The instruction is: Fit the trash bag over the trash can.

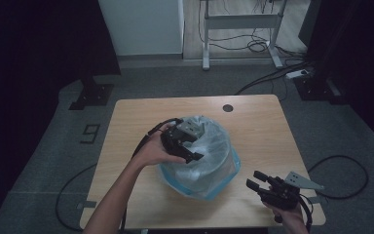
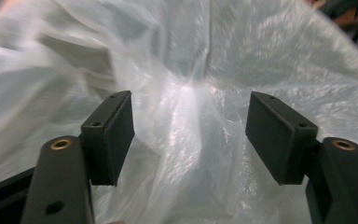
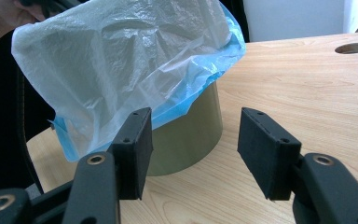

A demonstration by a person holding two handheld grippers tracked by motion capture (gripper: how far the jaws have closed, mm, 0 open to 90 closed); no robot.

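a round bin [image 3: 186, 135] is seen standing upright near the middle of the wooden desk [image 1: 263, 131], somewhat toward the person's edge. it is lined with a thin, clear plastic bag [image 1: 209, 161] with a blue rim, which is draped over the bin's top and hangs loosely down its outer wall. in the right gripper view the olive-coloured wall of the bin is left bare below the bag's blue edge.

the left gripper [image 1: 187, 146] is held by the left hand [image 1: 151, 151] over the left side of the bin's mouth and is pointed into the bag. in the left gripper view its fingers [image 2: 114, 135] are shown apart, with crumpled plastic spread behind and between them; no pinch on the film is seen, and whether the pads brush it cannot be told.

the right gripper [image 1: 258, 181] is held by the right hand [image 1: 289, 212] near the desk's front right corner, well apart from the bin and aimed toward it. its fingers [image 3: 265, 151] are shown apart, with nothing between them but bare desk and the bin farther off.

a round cable hole [image 1: 228, 107] is set in the desk near its far edge. cables [image 1: 341, 175] are laid on the grey floor around the desk.
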